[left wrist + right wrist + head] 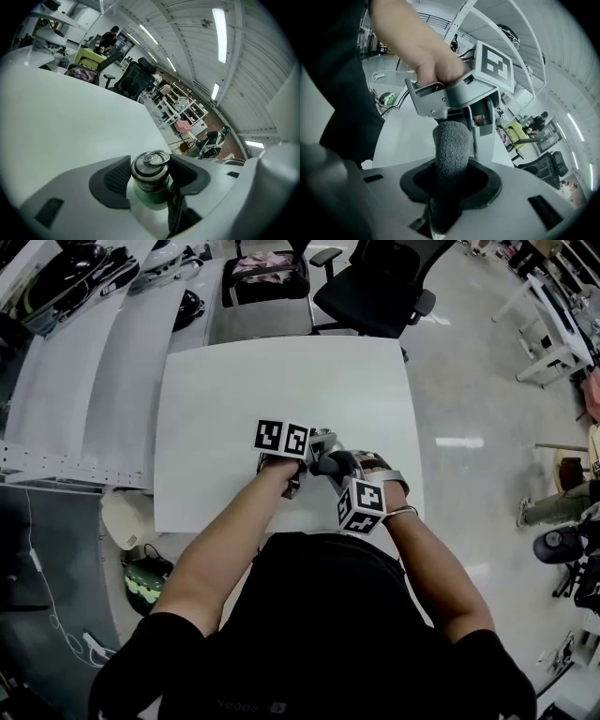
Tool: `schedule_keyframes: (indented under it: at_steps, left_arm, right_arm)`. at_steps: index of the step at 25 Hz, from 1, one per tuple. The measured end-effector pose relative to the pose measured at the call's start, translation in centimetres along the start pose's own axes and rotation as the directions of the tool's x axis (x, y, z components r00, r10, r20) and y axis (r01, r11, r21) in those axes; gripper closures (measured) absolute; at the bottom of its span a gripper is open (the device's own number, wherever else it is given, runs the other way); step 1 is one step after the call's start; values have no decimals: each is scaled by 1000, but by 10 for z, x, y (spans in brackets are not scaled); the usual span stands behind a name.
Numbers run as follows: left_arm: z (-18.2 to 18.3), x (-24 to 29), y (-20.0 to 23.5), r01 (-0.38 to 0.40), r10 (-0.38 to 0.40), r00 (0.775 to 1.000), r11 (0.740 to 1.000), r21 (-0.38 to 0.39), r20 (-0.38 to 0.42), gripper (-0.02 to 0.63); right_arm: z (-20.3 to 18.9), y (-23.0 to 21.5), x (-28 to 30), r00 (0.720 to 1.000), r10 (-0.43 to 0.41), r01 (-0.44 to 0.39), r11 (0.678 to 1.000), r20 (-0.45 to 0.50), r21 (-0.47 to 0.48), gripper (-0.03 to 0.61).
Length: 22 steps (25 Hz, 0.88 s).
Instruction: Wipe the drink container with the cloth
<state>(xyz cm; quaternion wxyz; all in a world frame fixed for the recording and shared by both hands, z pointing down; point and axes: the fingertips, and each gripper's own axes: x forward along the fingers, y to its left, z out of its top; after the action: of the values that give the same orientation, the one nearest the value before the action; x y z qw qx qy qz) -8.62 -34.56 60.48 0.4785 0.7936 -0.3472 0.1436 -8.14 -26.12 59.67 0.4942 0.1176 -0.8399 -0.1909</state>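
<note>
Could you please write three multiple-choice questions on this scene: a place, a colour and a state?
1. Where is the bottle? A) between the left gripper's jaws B) on the floor C) on a chair
2. What colour is the cloth? A) red B) grey C) yellow
3. The right gripper is: A) open and empty B) shut on the bottle C) shut on the cloth
Answers: 1 A, the jaws clamp its neck; 2 B, its fuzzy fabric is grey; 3 C, the jaws pinch it.
</note>
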Motion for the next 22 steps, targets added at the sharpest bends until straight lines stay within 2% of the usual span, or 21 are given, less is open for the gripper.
schedule_keyframes:
  at_steps: [10,22]
  left_arm:
    - [2,2,2,-22,22,1000,1000,-15,-2,350]
    - [-2,-2,2,-47,48,999,999,-17,26,350]
  right_arm:
    - [-14,27,0,997,63,-65,997,-35,-45,466]
    - [-40,71,-1,989,139,-140,990,-44,-15,466]
